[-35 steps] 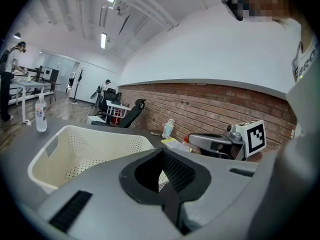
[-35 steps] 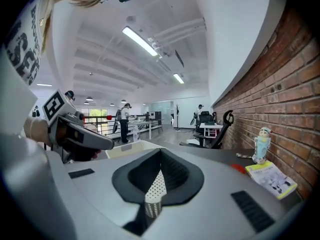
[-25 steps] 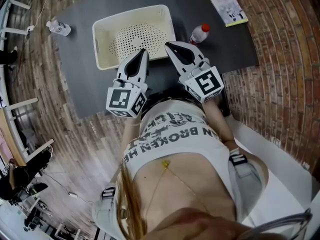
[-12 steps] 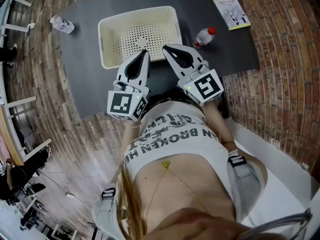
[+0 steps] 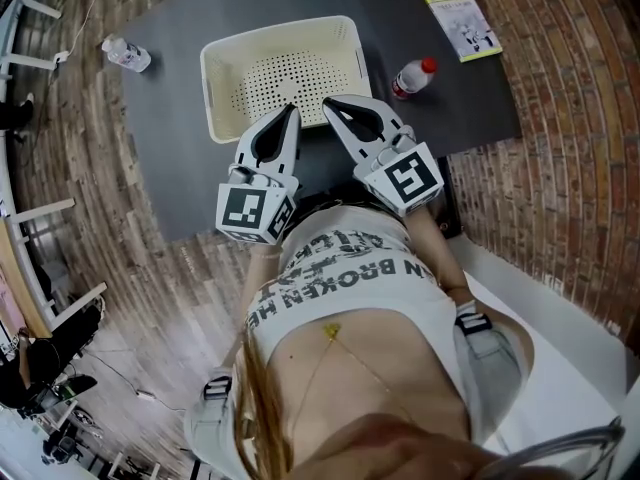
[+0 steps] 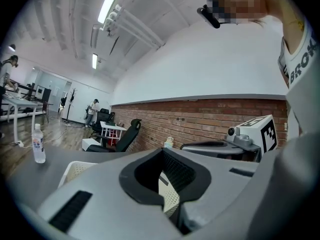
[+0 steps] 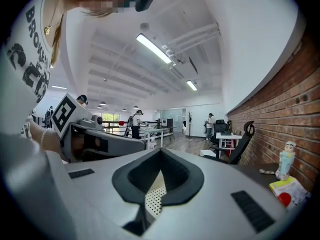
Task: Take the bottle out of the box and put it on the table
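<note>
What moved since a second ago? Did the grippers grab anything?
The left gripper and right gripper both drifted a little to the left along the basket's near side. Both are shut and empty, and nothing was grabbed or let go. The basket, the red-capped bottle beside it and the clear bottle stayed put.

Cream perforated box [image 5: 214, 96], red-capped bottle [image 5: 413, 78], grey table [image 5: 180, 166]
</note>
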`<state>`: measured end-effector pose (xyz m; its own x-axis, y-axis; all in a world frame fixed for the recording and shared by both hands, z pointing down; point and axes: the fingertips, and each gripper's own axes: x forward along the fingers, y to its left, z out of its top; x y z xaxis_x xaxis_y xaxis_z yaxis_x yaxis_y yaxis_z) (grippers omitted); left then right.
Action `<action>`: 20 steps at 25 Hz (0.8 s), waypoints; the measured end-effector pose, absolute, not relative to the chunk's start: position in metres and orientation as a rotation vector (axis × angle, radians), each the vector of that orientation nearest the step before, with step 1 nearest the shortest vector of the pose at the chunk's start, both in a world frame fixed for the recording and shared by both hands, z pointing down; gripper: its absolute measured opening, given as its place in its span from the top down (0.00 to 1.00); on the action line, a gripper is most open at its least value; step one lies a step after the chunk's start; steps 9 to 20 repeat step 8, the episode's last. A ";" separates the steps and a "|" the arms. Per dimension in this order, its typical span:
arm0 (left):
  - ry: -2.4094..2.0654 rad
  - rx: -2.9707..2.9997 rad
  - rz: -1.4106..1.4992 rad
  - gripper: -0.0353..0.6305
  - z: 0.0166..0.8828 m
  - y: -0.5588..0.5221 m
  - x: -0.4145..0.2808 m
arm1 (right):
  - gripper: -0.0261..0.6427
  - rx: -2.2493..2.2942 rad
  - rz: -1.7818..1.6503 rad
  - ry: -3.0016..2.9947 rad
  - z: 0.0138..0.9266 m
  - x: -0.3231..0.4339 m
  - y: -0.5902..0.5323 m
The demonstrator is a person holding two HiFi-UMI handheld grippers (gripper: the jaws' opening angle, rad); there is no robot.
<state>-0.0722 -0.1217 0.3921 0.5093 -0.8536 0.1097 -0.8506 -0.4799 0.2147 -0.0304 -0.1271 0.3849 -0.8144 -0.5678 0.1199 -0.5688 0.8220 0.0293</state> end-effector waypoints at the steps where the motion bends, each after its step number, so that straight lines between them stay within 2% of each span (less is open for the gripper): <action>1: -1.444 2.508 -0.015 0.94 0.394 -0.122 -0.073 | 0.95 0.900 0.010 -2.873 0.386 -0.031 -0.127; 20: -1.445 2.497 0.010 0.94 0.397 -0.126 -0.081 | 0.95 0.885 -0.009 -2.865 0.388 -0.037 -0.131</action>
